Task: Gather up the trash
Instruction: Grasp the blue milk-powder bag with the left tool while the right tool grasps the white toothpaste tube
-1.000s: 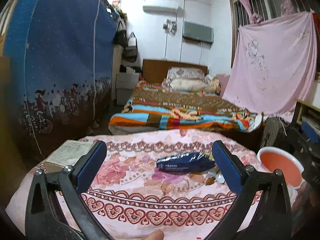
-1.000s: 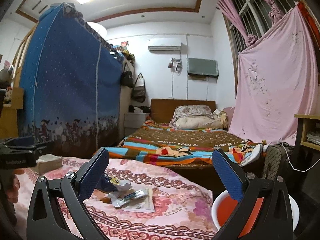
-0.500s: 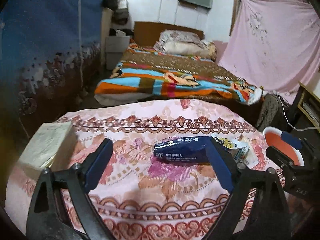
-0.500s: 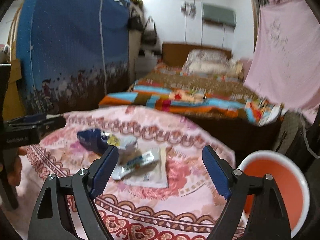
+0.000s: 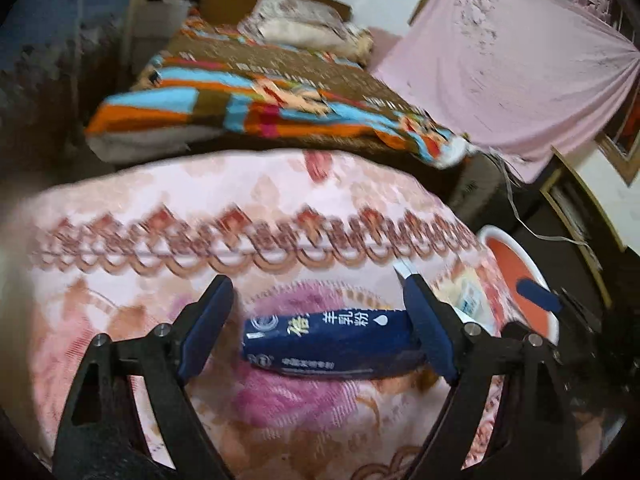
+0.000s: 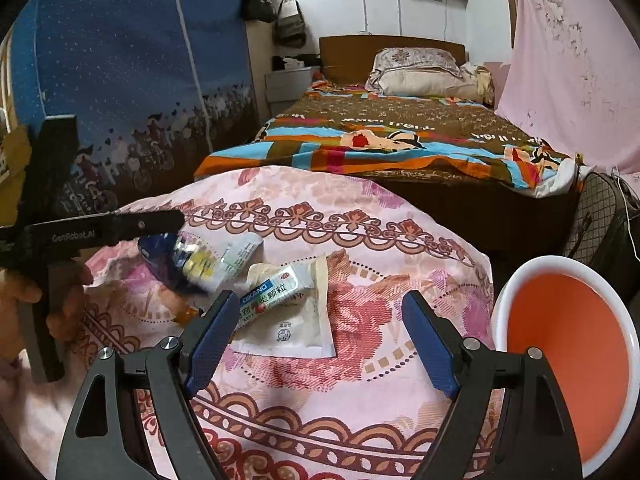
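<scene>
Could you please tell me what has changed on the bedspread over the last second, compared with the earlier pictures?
The left gripper has come down and forward, so the dark blue foil packet now lies between its open fingers, not yet gripped. The right gripper has tilted down over the white sachet with a blue label, also open. The wrappers and the white-rimmed orange basin stayed where they were.

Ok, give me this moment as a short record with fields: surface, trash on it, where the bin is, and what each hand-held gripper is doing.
surface: pink floral cloth
trash: dark blue packet; white sachet lying on a flat white wrapper
bin: orange basin with white rim, off the cloth's right edge
left hand-held gripper: open, jaws either side of the dark blue packet, not closed on it
right hand-held gripper: open, above the flat white wrapper, holding nothing
</scene>
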### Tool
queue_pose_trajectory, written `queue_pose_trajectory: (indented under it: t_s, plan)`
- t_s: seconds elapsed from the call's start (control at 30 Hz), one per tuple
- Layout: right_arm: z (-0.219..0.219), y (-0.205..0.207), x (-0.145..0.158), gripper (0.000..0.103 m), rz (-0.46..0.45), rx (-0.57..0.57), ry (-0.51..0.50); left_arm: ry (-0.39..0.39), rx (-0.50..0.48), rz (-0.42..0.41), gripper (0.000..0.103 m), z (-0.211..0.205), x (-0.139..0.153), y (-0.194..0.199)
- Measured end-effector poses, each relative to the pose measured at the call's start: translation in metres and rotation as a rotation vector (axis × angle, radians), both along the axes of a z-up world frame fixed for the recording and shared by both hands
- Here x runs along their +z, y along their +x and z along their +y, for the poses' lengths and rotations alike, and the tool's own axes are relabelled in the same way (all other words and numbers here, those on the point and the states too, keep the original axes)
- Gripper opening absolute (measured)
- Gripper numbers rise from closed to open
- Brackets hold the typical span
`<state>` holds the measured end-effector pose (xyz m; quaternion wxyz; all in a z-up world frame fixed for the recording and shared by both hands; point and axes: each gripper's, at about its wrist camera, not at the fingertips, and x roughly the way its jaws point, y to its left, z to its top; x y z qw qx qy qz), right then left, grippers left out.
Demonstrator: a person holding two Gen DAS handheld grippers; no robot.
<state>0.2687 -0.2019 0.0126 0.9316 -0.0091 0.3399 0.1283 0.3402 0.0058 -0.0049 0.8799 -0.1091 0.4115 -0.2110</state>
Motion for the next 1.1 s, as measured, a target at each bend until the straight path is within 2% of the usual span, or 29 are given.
queue_pose_trajectory:
  t_s: [0.2, 0.37, 0.6, 0.7, 0.77, 0.87, 0.97, 1.0, 1.07, 1.1]
  plan:
    - [-0.001, 0.001, 0.000, 0.083, -0.005, -0.003, 0.003, -0.092, -0.020, 0.062, 0.072, 0.018, 0.000, -0.015]
    - [-0.001, 0.000, 0.001, 0.083, -0.013, -0.005, -0.002, -0.020, -0.065, 0.074, 0.071, 0.009, -0.006, -0.037]
    - [0.001, -0.003, 0.002, 0.083, -0.024, 0.000, -0.009, 0.039, -0.095, 0.037, 0.071, -0.002, -0.003, -0.062]
    - [0.003, -0.003, 0.002, 0.083, -0.025, 0.005, -0.017, 0.079, -0.043, 0.028, 0.056, -0.003, -0.005, -0.065]
    - [0.005, -0.003, 0.001, 0.083, -0.027, 0.011, -0.024, 0.111, -0.004, 0.022, 0.035, -0.003, -0.005, -0.067]
    - [0.009, -0.006, 0.002, 0.082, -0.039, 0.027, -0.037, 0.102, 0.043, 0.020, 0.023, 0.003, -0.004, -0.071]
    - [0.014, -0.008, 0.002, 0.064, -0.045, 0.071, -0.038, 0.060, 0.081, 0.021, 0.022, 0.011, -0.001, -0.079]
    - [0.016, -0.008, 0.002, 0.061, -0.040, 0.087, -0.039, 0.061, 0.092, 0.011, 0.022, 0.012, 0.000, -0.083]
    - [0.020, -0.007, 0.001, 0.045, -0.027, 0.116, -0.036, 0.081, 0.122, -0.018, 0.021, 0.014, 0.003, -0.093]
    - [0.021, -0.007, 0.000, 0.044, -0.021, 0.124, -0.033, 0.092, 0.138, -0.030, 0.021, 0.016, 0.004, -0.098]
